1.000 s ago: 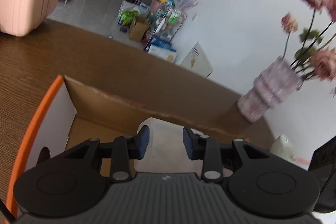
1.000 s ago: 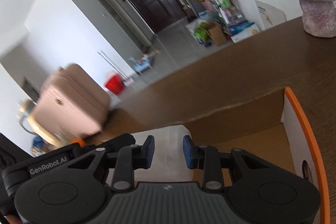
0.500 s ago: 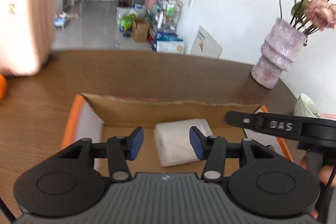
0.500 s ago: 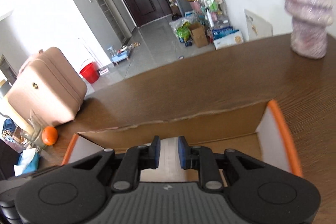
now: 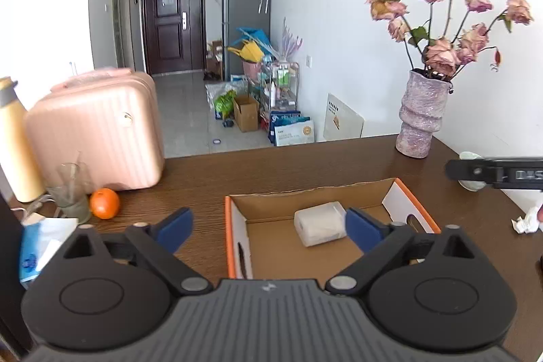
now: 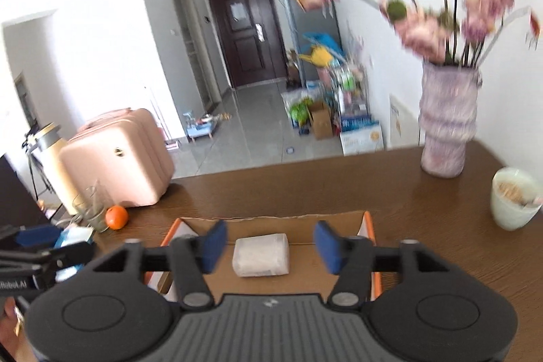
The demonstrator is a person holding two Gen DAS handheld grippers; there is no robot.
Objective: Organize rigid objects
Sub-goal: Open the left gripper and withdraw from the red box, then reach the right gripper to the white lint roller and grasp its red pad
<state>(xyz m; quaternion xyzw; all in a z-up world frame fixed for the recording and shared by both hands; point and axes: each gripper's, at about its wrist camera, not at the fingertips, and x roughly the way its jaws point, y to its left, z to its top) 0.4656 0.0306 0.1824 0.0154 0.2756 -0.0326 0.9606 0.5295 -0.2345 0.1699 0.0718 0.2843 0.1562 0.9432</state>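
**White block lies in the box, both tongs spread above it**

The white block (image 5: 320,223) lies flat on the cardboard floor of the open box (image 5: 237,228), near the box's far wall and about in the middle between its two side walls. Nothing touches it. The box has orange rims and white side walls with a hand slot in each, and it stands on the brown wooden bench (image 5: 305,168), close to the near edge.

The left tongs (image 5: 268,226) are spread wide and hold nothing; their blue pads stand apart, one over the bare bench left of the box and one over the box's right part. The right tongs (image 6: 269,243) are also spread wide and empty, and the block shows between their pads in the right wrist view.

Toward the bench's left edge are an orange (image 5: 104,203), a glass (image 5: 71,192) just beside it, a pink suitcase (image 5: 98,138) and a cream bottle (image 5: 15,145). At the far right corner stands a purple vase (image 5: 422,117) with dried roses, and a white cup (image 6: 516,202) is near the right edge.
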